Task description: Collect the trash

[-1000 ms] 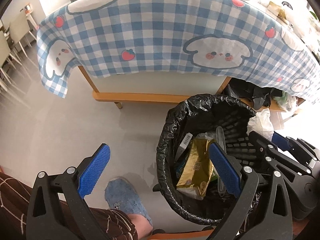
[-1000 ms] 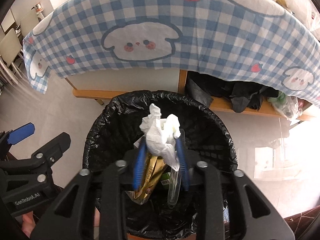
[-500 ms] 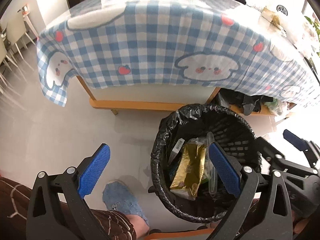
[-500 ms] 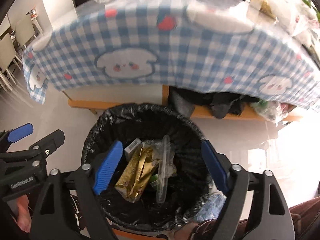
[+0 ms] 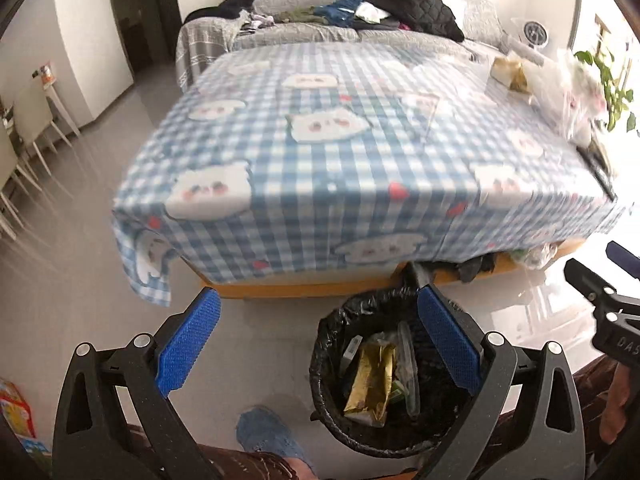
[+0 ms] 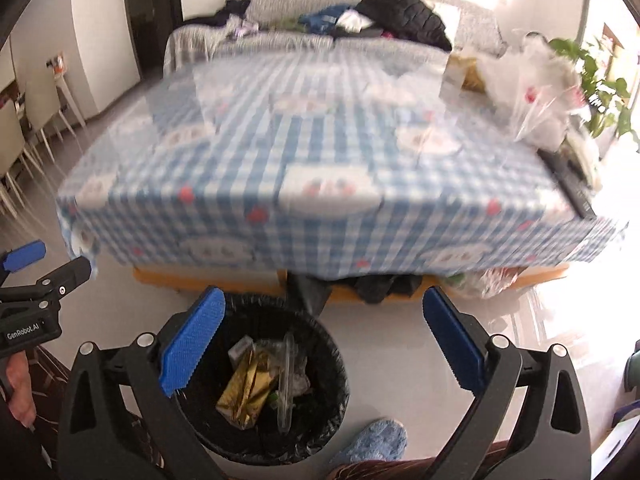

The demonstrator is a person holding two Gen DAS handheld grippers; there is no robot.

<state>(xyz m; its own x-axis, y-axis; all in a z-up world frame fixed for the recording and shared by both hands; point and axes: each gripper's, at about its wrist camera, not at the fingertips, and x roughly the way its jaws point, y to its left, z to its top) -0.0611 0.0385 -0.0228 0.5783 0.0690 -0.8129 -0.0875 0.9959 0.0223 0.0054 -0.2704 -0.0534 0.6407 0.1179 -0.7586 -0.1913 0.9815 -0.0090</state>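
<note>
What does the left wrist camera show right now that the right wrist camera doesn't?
Only the left wrist view shows a colourful box at the floor's left edge, and the right gripper from the side. Only the right wrist view shows the left gripper from the side and a dark remote clearly on the table's right corner. Both show the checked tablecloth, the black trash bin with a gold wrapper inside, a blue slipper, the cluttered sofa, and open, empty jaws; the right gripper's have just been opening.
</note>
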